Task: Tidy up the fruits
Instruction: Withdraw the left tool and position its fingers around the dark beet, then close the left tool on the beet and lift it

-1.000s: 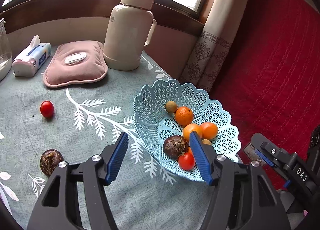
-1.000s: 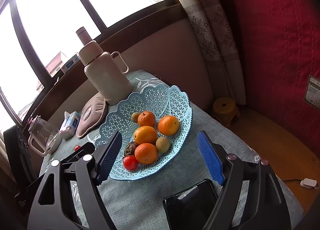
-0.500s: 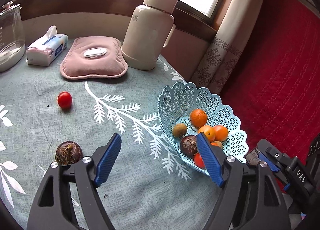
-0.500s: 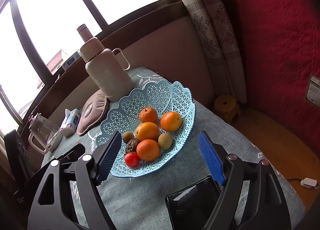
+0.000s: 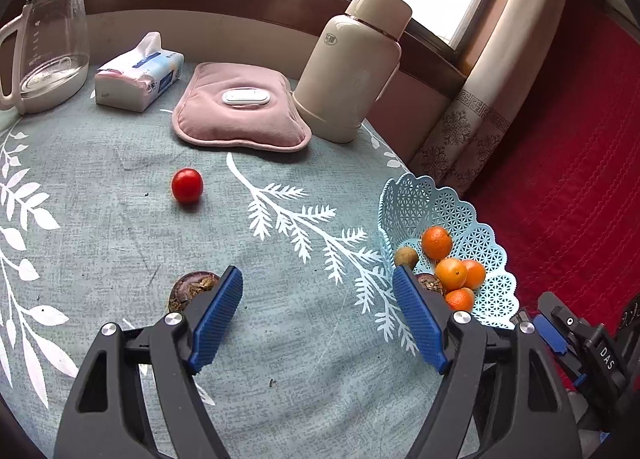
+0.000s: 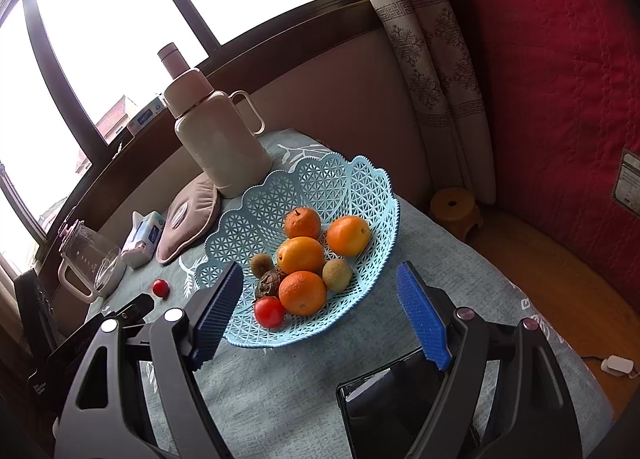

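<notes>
A light blue lattice basket (image 6: 352, 183) (image 5: 416, 207) holds several oranges (image 6: 301, 255), two kiwis (image 6: 337, 275), a dark wrinkled fruit (image 6: 269, 284) and a red tomato (image 6: 269, 312). On the tablecloth lie a second tomato (image 5: 187, 185) (image 6: 160, 288) and another dark wrinkled fruit (image 5: 192, 291), partly hidden behind my left finger. My left gripper (image 5: 318, 293) is open over bare cloth, between that fruit and the basket. My right gripper (image 6: 320, 291) is open and empty, hovering in front of the basket.
At the back stand a cream thermos (image 5: 352, 71), a pink heat pad (image 5: 240, 107), a tissue pack (image 5: 138, 73) and a glass kettle (image 5: 48, 43). A dark phone (image 6: 384, 411) lies near the table's front edge. A red quilt (image 5: 580, 179) hangs right.
My left gripper swung left, away from the basket, and its jaws widened. The loose dark fruit now sits beside the left finger. The right gripper stayed put.
</notes>
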### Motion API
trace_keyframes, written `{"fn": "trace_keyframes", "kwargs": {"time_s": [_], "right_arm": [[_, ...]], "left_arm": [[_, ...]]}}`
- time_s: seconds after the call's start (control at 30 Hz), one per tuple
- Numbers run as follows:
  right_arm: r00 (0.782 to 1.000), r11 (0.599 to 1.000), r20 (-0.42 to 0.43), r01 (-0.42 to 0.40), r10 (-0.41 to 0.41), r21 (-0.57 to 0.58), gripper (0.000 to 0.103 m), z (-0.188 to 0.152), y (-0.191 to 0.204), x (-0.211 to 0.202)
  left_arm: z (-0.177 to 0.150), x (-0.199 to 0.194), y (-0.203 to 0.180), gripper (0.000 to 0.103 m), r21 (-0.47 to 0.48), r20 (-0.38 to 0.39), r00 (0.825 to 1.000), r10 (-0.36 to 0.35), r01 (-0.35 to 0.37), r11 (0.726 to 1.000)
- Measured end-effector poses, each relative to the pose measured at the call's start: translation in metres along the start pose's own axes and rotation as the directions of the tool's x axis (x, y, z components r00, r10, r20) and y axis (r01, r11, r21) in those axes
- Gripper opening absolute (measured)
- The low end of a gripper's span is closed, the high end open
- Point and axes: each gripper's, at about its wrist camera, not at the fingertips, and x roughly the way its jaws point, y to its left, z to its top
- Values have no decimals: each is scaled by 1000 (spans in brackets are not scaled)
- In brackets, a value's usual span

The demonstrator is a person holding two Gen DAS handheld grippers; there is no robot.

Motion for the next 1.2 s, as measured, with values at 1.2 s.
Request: {"fn": "trace_keyframes", "kwargs": {"time_s": [1.2], "right_arm": [[993, 992, -96, -84, 75, -92, 81, -30, 42, 11]], "left_arm": [[-7, 27, 55, 77, -7, -61, 968, 241, -242, 970]]}}
